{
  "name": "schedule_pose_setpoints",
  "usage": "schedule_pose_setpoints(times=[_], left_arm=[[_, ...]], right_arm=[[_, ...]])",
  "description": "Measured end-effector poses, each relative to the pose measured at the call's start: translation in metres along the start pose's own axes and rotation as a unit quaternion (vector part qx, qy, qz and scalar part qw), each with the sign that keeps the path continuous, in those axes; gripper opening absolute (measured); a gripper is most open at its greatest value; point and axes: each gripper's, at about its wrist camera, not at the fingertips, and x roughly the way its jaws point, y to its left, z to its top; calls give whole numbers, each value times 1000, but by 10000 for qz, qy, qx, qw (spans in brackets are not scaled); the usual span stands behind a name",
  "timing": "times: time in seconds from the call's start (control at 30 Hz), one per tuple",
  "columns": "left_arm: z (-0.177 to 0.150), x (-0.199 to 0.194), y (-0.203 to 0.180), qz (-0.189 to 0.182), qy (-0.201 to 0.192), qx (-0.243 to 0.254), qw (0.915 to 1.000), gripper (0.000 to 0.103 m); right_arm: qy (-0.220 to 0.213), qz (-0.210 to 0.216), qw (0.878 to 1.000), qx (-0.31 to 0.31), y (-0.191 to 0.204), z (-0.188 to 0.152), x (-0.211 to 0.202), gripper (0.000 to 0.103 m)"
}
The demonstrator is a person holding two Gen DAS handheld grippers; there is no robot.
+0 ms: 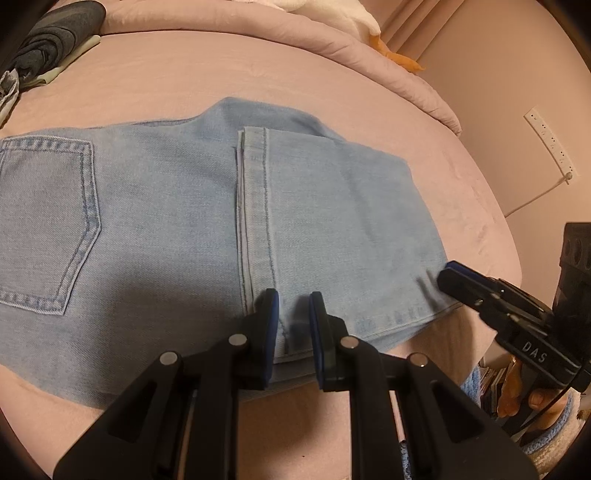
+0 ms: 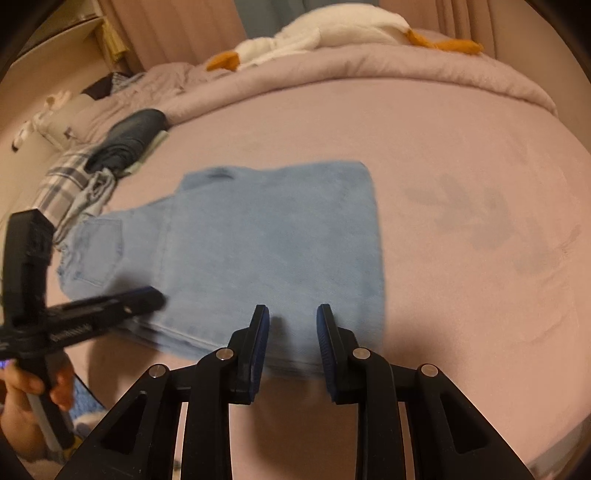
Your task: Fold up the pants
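Observation:
Light blue jeans lie folded on the pink bed, back pocket at left, the leg hems laid over the seat. They also show in the right wrist view. My left gripper is open and empty, its fingers above the jeans' near edge by the hem seam. My right gripper is open and empty over the near right part of the jeans. In the left wrist view the right gripper reaches in from the right at the jeans' corner. In the right wrist view the left gripper reaches in from the left.
A pile of dark folded clothes and a plaid garment lie at the bed's far left. A white goose plush rests on the rolled pink duvet at the back. A wall socket strip is at right.

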Motion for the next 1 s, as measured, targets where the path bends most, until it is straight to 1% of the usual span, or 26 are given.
schedule_pose_setpoints(times=[0.13, 0.17, 0.23, 0.4, 0.53, 0.57, 0.6, 0.63, 0.67, 0.7, 0.77, 0.8, 0.87, 0.9, 1.0], left_arm=[[-2, -2, 2, -43, -13, -32, 10000, 16], [-3, -2, 2, -59, -15, -33, 10000, 16], [-4, -3, 4, -100, -35, -27, 9999, 16], [-5, -3, 6, -198, -59, -71, 9998, 16], [-8, -8, 9, -286, -171, -181, 9993, 16], [-9, -10, 9, -259, -201, -185, 9993, 17], [-11, -13, 10, -151, -242, -163, 9995, 19], [-12, -14, 11, -12, -236, -155, 9996, 32], [-14, -14, 13, 28, -219, -175, 9996, 33], [-16, -16, 17, -81, -238, -262, 9993, 34], [-20, -21, 18, -97, -268, -311, 9991, 34], [-21, -23, 18, -54, -288, -288, 9992, 34], [-26, -29, 15, 69, -370, -175, 9991, 35], [-28, -32, 15, 136, -408, -109, 9990, 36], [-37, -43, 17, 393, -552, 37, 9977, 36]], right_arm=[[147, 104, 9997, -165, 16, 2, 15, 26], [236, 111, 9995, -186, 18, 1, 20, 26], [558, 39, 9982, -224, 22, -3, 35, 26], [608, -4, 9980, -162, 24, 0, 33, 26], [503, 102, 9985, -182, 34, 5, 32, 26], [481, 142, 9985, -211, 38, 6, 33, 26], [449, 191, 9985, -251, 43, 7, 36, 26], [414, 242, 9984, -295, 49, 8, 37, 26], [381, 303, 9982, -341, 54, 9, 39, 26], [357, 370, 9979, -400, 61, 10, 41, 27], [415, 432, 9969, -507, 70, 11, 49, 27], [506, 434, 9960, -597, 77, 10, 56, 27], [659, 292, 9948, -713, 84, 7, 66, 27], [645, 211, 9946, -782, 87, 6, 67, 27], [615, 300, 9942, -827, 92, 12, 62, 27]])
